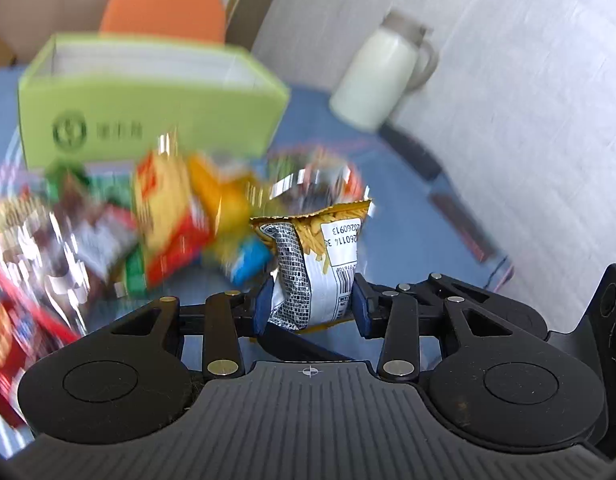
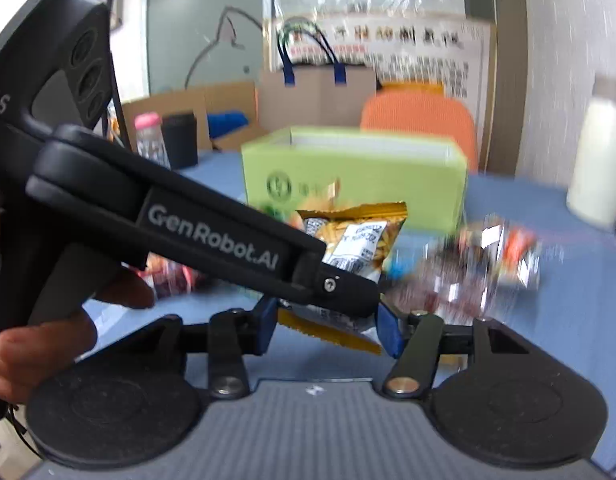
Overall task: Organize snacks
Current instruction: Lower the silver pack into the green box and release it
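snack packet (image 1: pixel 320 264): glossy crinkled foil | green box (image 1: pixel 147 120): matt cardboard (smooth)

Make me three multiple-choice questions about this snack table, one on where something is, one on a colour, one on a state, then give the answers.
1. Where does the green box stand relative to the loose snack pile?
A. beyond it, farther from the camera
B. nearer than it, by the grippers
C. on the orange chair

2. What colour is the table top?
A. white
B. blue
C. brown

3. What is the state of the left gripper?
A. open over bare table
B. shut on nothing
C. shut on the yellow snack packet

Answers:
1 A, the box rises behind the pile in the left wrist view.
2 B, blue surface shows around the snacks.
3 C, both blue pads press the packet's crumpled sides.
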The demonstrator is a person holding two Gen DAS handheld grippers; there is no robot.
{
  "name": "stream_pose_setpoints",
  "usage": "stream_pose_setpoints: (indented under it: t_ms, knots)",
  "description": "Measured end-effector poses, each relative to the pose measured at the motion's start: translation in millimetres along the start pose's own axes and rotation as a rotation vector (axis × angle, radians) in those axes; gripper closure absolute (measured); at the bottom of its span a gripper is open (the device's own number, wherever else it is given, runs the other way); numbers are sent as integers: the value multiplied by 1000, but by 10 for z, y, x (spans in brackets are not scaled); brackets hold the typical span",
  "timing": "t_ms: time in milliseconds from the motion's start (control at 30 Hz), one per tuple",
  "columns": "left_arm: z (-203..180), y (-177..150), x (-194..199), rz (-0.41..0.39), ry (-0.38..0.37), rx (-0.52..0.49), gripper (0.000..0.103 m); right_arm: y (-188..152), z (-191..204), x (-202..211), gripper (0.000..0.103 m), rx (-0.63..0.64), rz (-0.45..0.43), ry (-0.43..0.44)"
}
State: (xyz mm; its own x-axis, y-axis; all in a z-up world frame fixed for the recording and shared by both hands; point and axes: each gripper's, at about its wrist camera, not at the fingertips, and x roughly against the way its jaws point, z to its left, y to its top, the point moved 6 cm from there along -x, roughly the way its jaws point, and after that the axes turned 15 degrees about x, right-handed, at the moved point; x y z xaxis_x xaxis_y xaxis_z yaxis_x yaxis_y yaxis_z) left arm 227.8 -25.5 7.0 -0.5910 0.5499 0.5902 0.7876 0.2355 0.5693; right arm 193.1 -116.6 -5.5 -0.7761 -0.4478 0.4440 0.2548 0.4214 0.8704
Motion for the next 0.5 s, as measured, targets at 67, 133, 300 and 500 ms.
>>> stream_pose_setpoints:
  t_ms: [67,133,300,500]
  knots:
    - [-71,234,74,-52,-4,-28,83,255,-97,-106,36,52,-33,-19]
    - [-90,533,106,-100,8,-40,83,507,-204,-299,35,97,-65,-22]
    - [79,1337,-59,-167,79,-49,83,1015,-538,-991,35,118,-79,44]
    - [516,1997,-582,-132,132,7,83,1243,-896,-1854,34,117,-1,118]
